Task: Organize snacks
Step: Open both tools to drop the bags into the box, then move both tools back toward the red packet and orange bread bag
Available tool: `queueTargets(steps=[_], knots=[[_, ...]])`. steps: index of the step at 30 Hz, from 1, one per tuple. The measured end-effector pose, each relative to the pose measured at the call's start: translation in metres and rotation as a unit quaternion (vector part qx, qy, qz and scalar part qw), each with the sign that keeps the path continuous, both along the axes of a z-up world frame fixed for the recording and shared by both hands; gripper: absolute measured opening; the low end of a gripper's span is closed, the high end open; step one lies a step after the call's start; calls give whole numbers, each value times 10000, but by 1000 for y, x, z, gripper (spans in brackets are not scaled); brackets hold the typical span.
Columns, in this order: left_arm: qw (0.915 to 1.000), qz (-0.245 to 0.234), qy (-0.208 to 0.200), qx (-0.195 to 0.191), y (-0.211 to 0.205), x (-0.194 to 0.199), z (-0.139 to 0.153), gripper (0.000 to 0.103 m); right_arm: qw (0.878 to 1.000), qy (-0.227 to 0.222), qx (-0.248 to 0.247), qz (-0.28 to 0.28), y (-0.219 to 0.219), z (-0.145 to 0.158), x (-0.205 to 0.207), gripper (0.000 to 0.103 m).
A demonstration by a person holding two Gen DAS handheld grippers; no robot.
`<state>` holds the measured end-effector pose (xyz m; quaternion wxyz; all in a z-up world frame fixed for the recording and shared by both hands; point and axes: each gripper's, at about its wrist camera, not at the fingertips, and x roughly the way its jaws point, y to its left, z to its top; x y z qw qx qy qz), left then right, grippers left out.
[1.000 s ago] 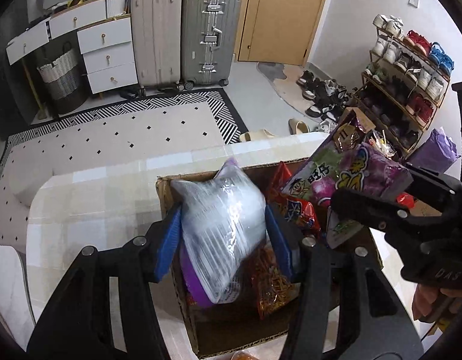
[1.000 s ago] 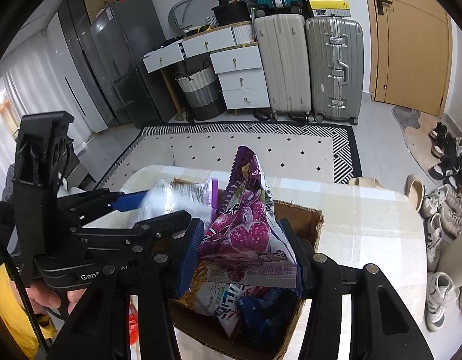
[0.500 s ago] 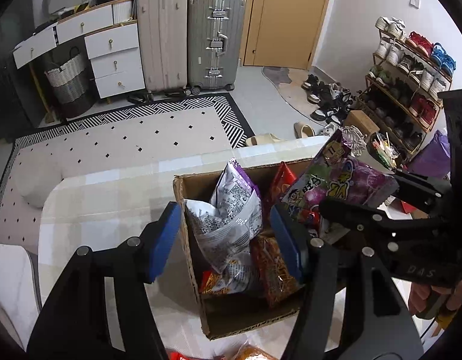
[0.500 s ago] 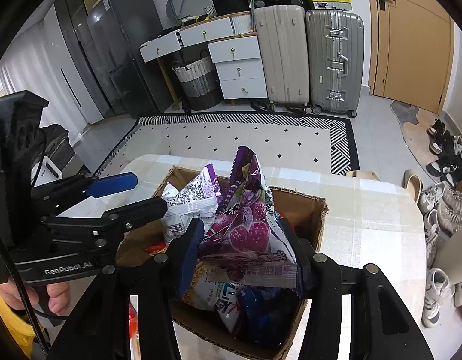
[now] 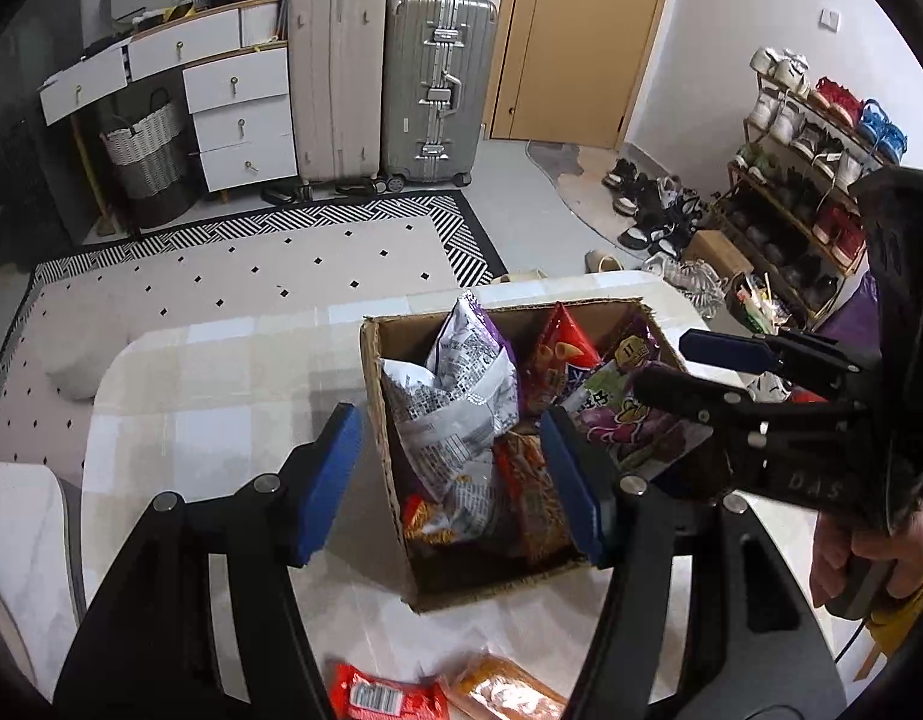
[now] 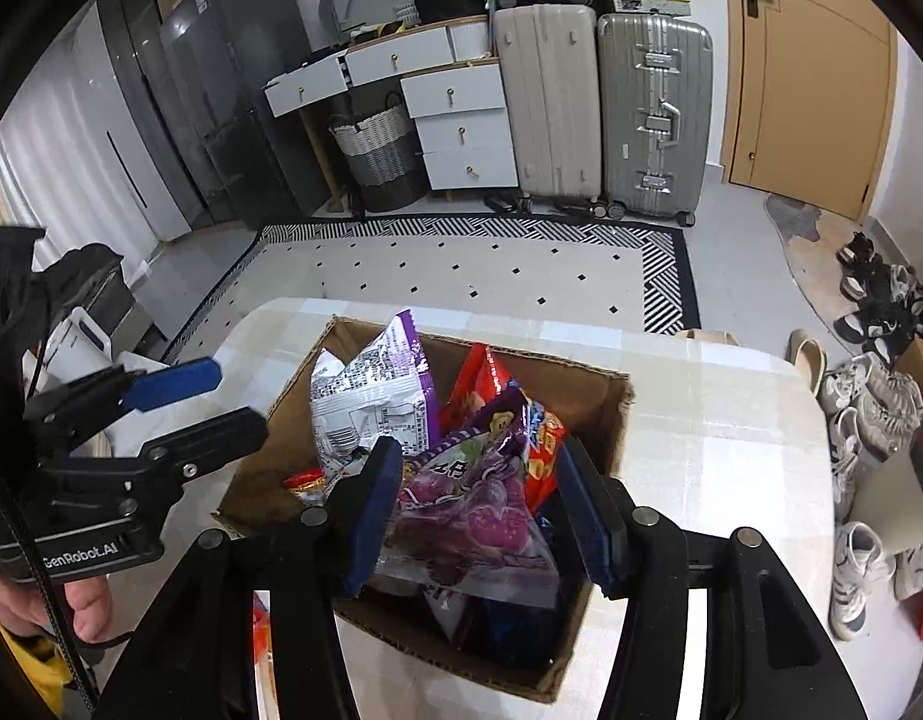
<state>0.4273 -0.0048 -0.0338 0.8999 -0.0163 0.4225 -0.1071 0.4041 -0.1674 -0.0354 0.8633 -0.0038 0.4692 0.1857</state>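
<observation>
Box (image 5: 395, 516) w/ snack bags; left gripper (image 5: 455, 480) spread, right gripper (image 6: 479, 510) opening round purple bag (image 6: 479, 516).

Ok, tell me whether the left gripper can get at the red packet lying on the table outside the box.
Probably yes. The red packet lies bare on the table, just under the left gripper, whose open jaws hold nothing. The cardboard box sits beyond it, not between.

One cardboard box (image 5: 382, 396) sits on the table, two suitcases (image 5: 440, 84) stand by the wall, two snack packets (image 5: 389, 699) lie outside the box, and two grippers (image 5: 452, 480) show.
</observation>
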Motion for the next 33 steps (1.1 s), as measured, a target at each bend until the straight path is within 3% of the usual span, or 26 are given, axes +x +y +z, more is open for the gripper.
queueTargets(steps=[6,9,11,14,17,19,22,26,33], knots=[[9998,-40,-162,87,-1,-39,19,59,9994,-263,79,-191,-16,29,-23,56],[9996,-71,-275,92,-3,-61,33,60,9985,-485,107,-218,-21,49,-41,63],[9993,-40,-357,96,-3,-80,42,69,9977,-609,205,-200,-23,64,-57,66],[9986,5,-526,35,2,-106,56,73,9961,-806,344,-112,-23,85,-83,68],[9978,97,-648,83,10,-140,71,73,9938,-1016,456,-5,-17,103,-113,83],[9968,182,-767,147,15,-159,79,80,9911,-1211,560,43,-14,113,-135,85],[9946,326,-967,182,27,-192,94,81,9883,-1343,707,125,-8,125,-163,85],[9934,415,-1063,126,41,-231,107,82,9838,-1474,1019,99,-5,136,-196,93],[9878,636,-1415,160,54,-304,125,83,9800,-1580,1204,136,2,135,-247,93]])
